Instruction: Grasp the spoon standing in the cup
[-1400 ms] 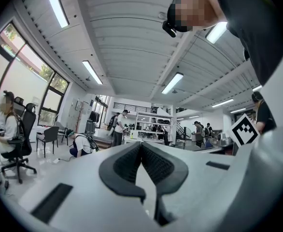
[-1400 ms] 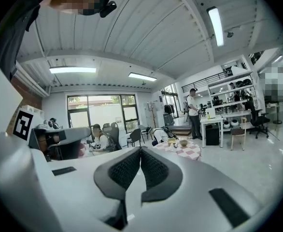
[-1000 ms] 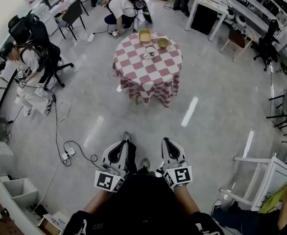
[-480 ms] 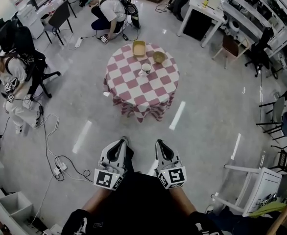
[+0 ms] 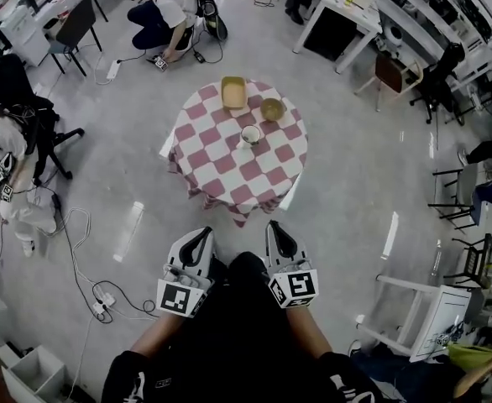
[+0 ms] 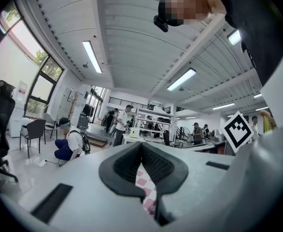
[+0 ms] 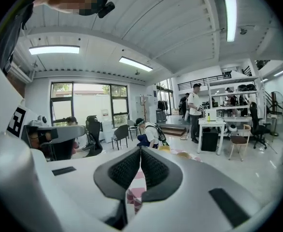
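Cup [image 5: 249, 136] stands on the checkered surface [image 5: 229, 175] — left tongs [image 5: 201, 235] and right tongs [image 5: 276, 227] both closed, empty, well apart from it.

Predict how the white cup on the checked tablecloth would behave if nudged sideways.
The cup looks small and stands free, so it is probably light and may slide or tip. The tablecloth beneath it could bunch, making tipping likelier. Its white look hints at ceramic, stiff but breakable, though it is too far off to be sure.

Head view high, looking steeply down, table [image 5: 221, 170] well ahead, both gripper views low, facing that same table
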Demonstrator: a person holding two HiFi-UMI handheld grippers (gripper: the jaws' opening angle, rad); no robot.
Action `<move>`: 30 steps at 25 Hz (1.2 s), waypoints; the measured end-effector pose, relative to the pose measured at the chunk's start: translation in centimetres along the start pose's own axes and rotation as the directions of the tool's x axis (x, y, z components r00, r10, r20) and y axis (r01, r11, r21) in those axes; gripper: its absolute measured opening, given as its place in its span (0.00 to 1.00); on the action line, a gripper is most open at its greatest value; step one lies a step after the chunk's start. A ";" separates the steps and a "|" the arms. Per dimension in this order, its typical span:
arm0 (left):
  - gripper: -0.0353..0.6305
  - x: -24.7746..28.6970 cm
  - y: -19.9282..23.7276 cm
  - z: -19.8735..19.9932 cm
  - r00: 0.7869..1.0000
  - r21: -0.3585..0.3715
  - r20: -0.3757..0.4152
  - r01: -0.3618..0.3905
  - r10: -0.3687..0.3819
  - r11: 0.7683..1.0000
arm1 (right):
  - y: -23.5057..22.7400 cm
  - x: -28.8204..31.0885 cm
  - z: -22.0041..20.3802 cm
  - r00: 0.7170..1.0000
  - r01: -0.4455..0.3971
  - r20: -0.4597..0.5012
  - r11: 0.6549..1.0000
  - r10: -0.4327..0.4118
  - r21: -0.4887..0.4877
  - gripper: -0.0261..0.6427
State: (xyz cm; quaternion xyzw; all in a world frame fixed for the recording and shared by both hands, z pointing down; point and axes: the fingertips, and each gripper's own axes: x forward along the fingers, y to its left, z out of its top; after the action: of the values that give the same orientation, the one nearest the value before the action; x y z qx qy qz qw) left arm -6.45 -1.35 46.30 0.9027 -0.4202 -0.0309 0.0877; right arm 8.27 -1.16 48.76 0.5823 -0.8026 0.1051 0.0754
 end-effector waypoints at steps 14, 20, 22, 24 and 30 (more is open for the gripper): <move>0.07 10.2 6.8 0.1 0.999 -0.029 -0.032 -0.020 0.019 0.999 | -5.5 13.3 -1.7 0.991 0.006 -0.136 1.000 -0.004 0.015 0.08; 0.07 15.7 9.1 -1.4 0.991 -0.054 -0.125 -0.043 0.036 0.998 | -8.7 19.2 -4.3 0.969 -0.002 -0.246 0.999 0.013 0.047 0.09; 0.07 17.8 9.8 -1.6 0.991 -0.051 -0.130 -0.038 0.031 0.998 | -9.9 21.2 -5.5 0.960 0.002 -0.279 0.998 0.015 0.058 0.09; 0.07 19.7 10.5 -2.0 0.990 -0.056 -0.136 -0.041 0.033 0.998 | -11.2 23.2 -7.3 0.946 0.004 -0.323 0.998 0.018 0.067 0.13; 0.07 23.5 11.7 -3.9 0.981 -0.076 -0.188 -0.063 0.047 0.995 | -13.7 27.7 -12.9 0.879 0.002 -0.475 0.996 0.040 0.088 0.26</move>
State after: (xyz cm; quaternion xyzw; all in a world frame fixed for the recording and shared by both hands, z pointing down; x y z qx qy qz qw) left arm 0.35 -26.17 52.73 0.8853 -0.4333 0.0389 0.1642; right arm 12.69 -27.45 69.11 0.5335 -0.7597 0.2802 0.2443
